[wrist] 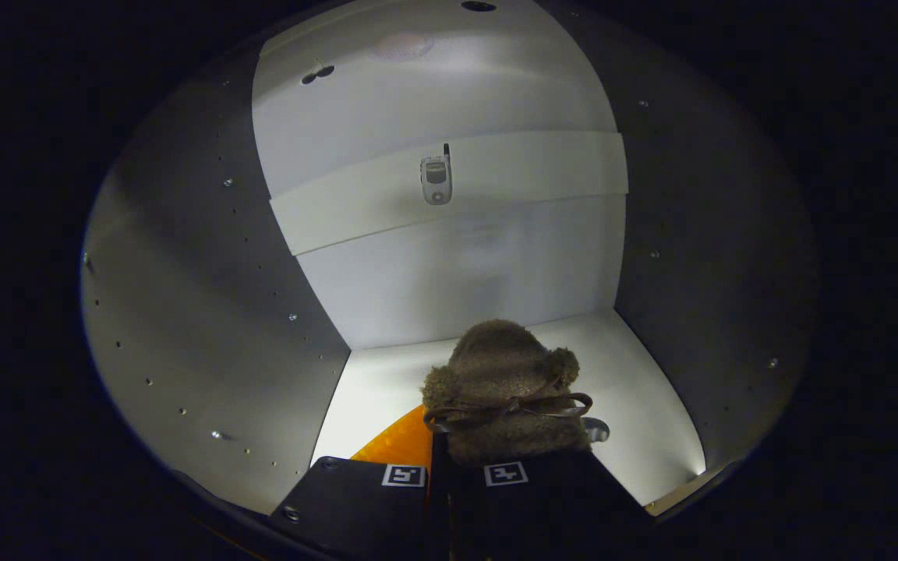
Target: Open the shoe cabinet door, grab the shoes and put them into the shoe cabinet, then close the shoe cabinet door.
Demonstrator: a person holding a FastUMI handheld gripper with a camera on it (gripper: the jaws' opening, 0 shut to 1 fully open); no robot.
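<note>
I am looking into the shoe cabinet, with its white floor [652, 389], white back wall [457, 280] and grey side walls [207, 296]. A fuzzy brown shoe [503, 366] with a thin brown bow [511, 407] sits just above the cabinet floor, right at my fingertips. My gripper [453, 467] is shut on the near edge of the shoe, its black fingers [371, 491] close together. An orange flat piece [398, 446] shows beneath the shoe on the left; I cannot tell whether it is the sole. The door is out of sight.
A small white device [436, 179] hangs on a white strip [542, 175] across the back wall. Rows of small holes and pegs [291, 317] dot both side walls. A grey metal bit [597, 428] pokes out beside the shoe on the right.
</note>
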